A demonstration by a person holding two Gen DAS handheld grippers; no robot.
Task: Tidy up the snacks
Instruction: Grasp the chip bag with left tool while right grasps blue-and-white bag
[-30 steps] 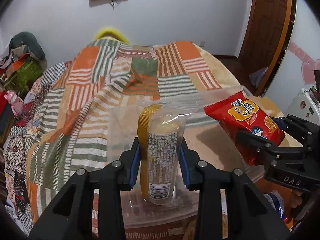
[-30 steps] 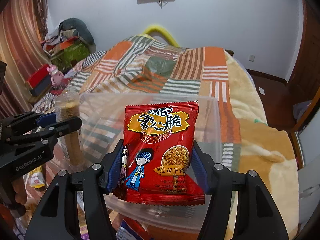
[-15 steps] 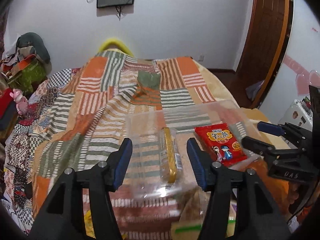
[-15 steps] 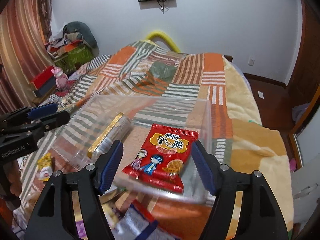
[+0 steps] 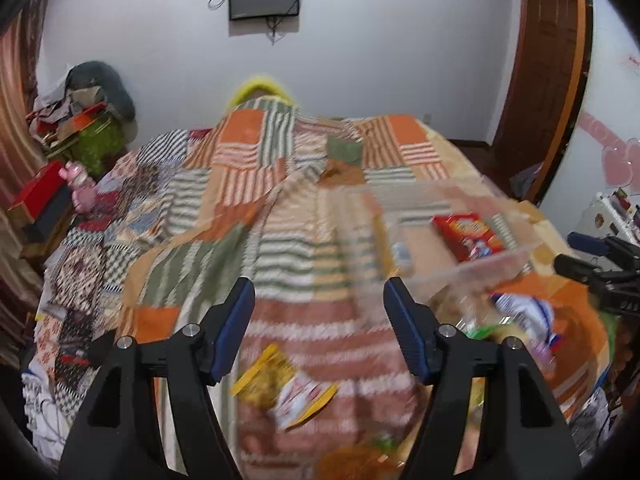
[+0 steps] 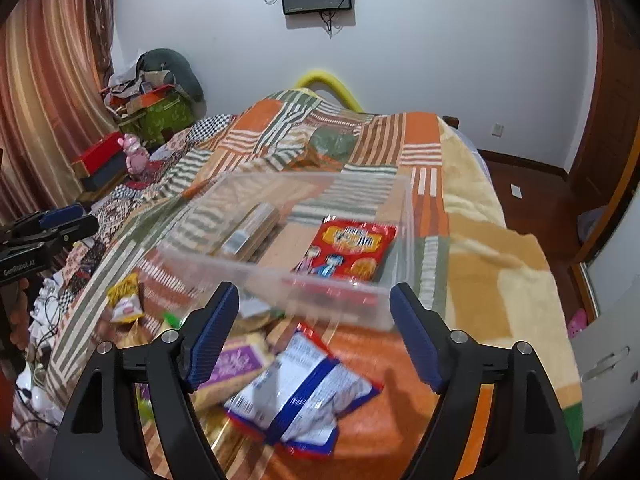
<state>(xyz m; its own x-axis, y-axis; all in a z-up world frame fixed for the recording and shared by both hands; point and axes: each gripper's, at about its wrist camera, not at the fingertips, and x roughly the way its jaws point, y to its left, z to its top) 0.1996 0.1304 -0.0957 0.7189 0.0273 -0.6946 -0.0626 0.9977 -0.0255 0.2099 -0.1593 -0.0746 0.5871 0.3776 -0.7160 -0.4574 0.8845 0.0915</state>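
Note:
A clear plastic bin (image 6: 396,216) sits on the patchwork bed. Inside lie a red noodle snack packet (image 6: 352,248) and a gold-edged biscuit sleeve (image 6: 252,226); the packet also shows in the left wrist view (image 5: 466,236). My right gripper (image 6: 314,332) is open and empty, back from the bin above a blue-and-white snack bag (image 6: 304,396) and a purple packet (image 6: 236,362). My left gripper (image 5: 320,324) is open and empty, left of the bin, above a yellow-and-white packet (image 5: 288,388). The view is motion-blurred.
Several loose snack packets lie on the bed's near end, including a yellow one (image 6: 126,298). Boxes, a pink toy (image 6: 134,156) and clutter line the left side. A wooden door (image 5: 548,76) and a white cabinet (image 6: 612,356) stand on the right.
Both grippers opened and dropped their snacks into the bin, then pulled back and up. The left gripper swung to the left of the bin.

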